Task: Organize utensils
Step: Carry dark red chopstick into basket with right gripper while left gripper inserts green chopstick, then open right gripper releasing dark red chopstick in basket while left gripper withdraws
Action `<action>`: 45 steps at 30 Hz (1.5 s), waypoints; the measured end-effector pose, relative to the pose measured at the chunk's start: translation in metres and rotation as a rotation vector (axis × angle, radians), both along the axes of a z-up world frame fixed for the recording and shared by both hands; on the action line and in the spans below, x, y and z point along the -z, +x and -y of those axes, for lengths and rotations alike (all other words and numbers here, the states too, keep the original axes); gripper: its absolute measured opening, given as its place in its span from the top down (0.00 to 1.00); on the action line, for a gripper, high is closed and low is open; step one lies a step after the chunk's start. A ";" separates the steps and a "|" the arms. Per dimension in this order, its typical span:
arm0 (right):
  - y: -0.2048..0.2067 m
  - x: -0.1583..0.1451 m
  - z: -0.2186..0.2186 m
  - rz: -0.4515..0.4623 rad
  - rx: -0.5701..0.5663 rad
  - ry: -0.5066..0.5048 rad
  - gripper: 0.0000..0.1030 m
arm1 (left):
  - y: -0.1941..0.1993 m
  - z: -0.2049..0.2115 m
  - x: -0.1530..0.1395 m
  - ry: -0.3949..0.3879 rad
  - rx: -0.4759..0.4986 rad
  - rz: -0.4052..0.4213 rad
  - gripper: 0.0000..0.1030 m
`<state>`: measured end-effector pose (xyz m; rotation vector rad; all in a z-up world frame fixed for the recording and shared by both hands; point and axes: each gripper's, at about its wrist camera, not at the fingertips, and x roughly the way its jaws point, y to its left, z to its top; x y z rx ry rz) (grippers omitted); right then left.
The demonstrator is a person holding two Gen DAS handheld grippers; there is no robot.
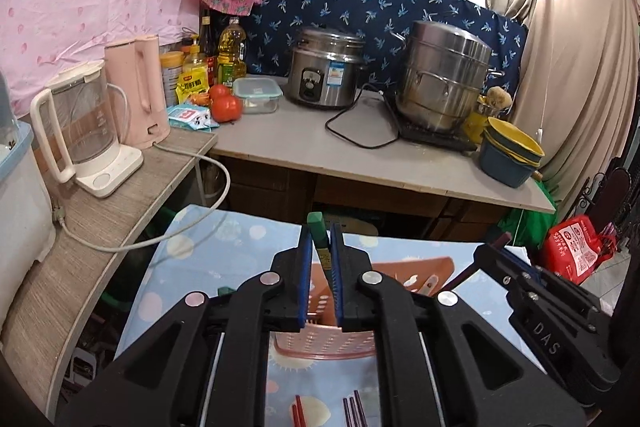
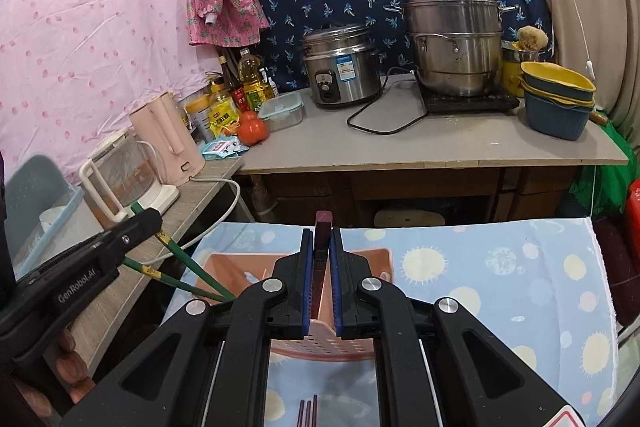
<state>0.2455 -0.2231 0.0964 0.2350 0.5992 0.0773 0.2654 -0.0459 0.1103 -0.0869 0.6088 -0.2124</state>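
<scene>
My left gripper [image 1: 321, 243] is shut on green chopsticks [image 1: 319, 231], held upright above a pink perforated basket [image 1: 326, 343]. The right wrist view shows that gripper [image 2: 136, 223] at the left, with the green chopsticks [image 2: 188, 267] slanting down into the basket [image 2: 224, 267]. My right gripper [image 2: 321, 241] is shut on a dark red chopstick [image 2: 322, 233], upright over the same basket. It shows at the right of the left wrist view [image 1: 496, 247]. Purple chopsticks [image 1: 354, 409] and red chopsticks [image 1: 299, 409] lie on the cloth below; the purple chopsticks [image 2: 307, 411] also show in the right wrist view.
The basket sits on a blue cloth with suns [image 2: 500, 267]. Behind is a counter [image 1: 360, 155] with a rice cooker [image 1: 326, 71], a steel steamer pot [image 1: 442, 75], stacked bowls [image 1: 510, 151], tomatoes [image 1: 226, 105] and bottles. A side shelf [image 1: 100, 227] carries kettles [image 1: 88, 131].
</scene>
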 end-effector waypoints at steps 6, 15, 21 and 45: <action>-0.013 -0.006 0.000 0.039 0.046 -0.018 0.58 | -0.008 0.001 0.004 0.034 -0.027 0.008 0.81; -0.043 -0.011 -0.003 0.047 0.031 -0.014 0.52 | -0.026 -0.004 -0.001 0.042 -0.060 0.030 0.52; -0.069 -0.007 -0.006 0.036 0.021 -0.021 0.52 | -0.045 -0.014 -0.002 0.039 -0.068 0.029 0.50; -0.183 0.088 -0.032 -0.211 -0.037 -0.060 0.52 | -0.157 -0.054 0.088 0.075 -0.049 -0.185 0.49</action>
